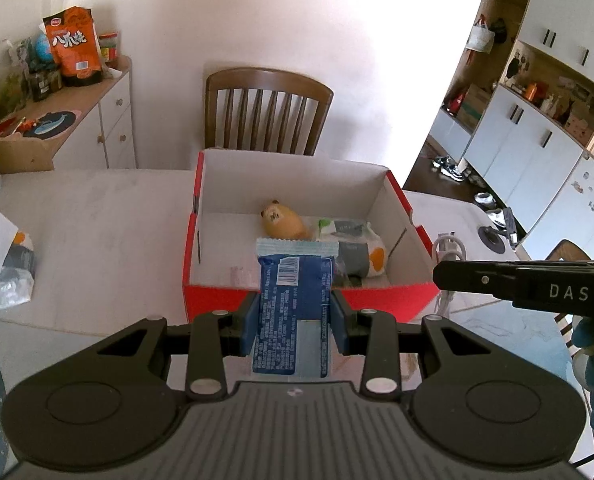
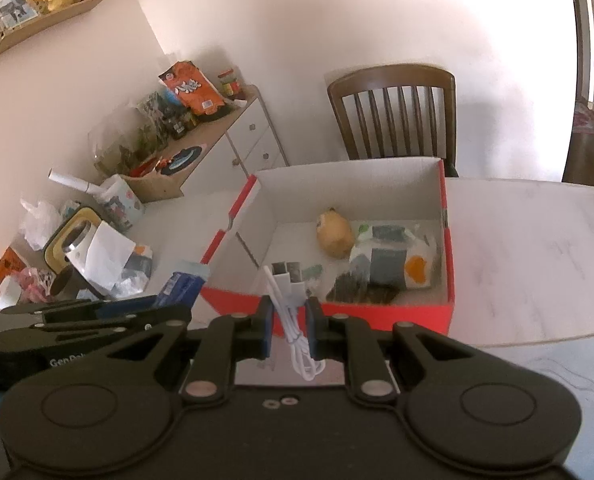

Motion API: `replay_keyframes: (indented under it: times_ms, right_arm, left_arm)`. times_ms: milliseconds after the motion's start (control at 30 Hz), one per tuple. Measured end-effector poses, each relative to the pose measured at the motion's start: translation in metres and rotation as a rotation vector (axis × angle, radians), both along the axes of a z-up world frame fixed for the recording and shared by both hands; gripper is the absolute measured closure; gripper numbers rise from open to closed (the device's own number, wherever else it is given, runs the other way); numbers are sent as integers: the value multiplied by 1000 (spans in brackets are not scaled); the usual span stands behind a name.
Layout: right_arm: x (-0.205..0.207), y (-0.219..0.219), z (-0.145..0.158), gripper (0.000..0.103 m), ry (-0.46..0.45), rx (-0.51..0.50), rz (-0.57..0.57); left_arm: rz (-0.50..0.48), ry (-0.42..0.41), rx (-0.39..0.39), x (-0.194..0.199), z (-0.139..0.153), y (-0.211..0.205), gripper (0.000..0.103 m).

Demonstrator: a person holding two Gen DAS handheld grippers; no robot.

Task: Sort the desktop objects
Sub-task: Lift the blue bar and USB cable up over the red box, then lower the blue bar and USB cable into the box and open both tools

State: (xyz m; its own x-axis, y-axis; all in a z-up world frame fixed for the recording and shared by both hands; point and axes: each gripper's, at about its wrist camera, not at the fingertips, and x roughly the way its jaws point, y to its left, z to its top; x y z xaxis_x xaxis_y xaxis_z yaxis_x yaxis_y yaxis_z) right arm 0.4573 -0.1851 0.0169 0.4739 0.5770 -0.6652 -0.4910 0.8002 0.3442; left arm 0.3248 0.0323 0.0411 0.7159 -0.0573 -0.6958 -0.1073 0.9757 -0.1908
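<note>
Both tongs tilt downward toward the red box [image 1: 309, 300], which stands open on the pale desk [image 1: 97, 220].

The left tongs [image 1: 295, 316] are just short of the box's near red wall, level and square to it. Their blue pads clamp the sides of a blue snack packet [image 1: 293, 300], which stands upright between them; its crimped top edge and barcode rise above the near wall of the box, while its lower end hangs down toward the camera.

The right tongs [image 2: 290, 320] are also just short of the box's near wall, toward its left corner as the right wrist view shows it. Their jaws are drawn narrow and pinch a coiled white cable [image 2: 293, 316]. The cable's plug ends stick up past the fingertips over the near wall of the box, and a loop of it hangs below the pads.

In the left wrist view the right tongs show as a black bar at the box's right near corner; in the right wrist view the left tongs lie to the left of the box, with the blue packet sticking out of them.

Inside the box, toward its far side, lie a tan bear-shaped toy [image 1: 283, 220] and, touching it, a soft printed pack [image 1: 353, 244]. A wooden chair [image 1: 265, 112] stands behind the box.
</note>
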Motion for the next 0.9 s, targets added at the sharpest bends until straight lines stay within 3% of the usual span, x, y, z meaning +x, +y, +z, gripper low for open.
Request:
replay_keyframes:
  times_ms: [567, 900]
  right_arm:
    - [66, 10, -12, 87, 15, 5, 4]
    - [97, 13, -42, 87, 48, -49, -11]
  left_arm:
    - [-12, 27, 51, 74, -2, 4, 68]
    - [-21, 87, 88, 121, -23, 11, 68]
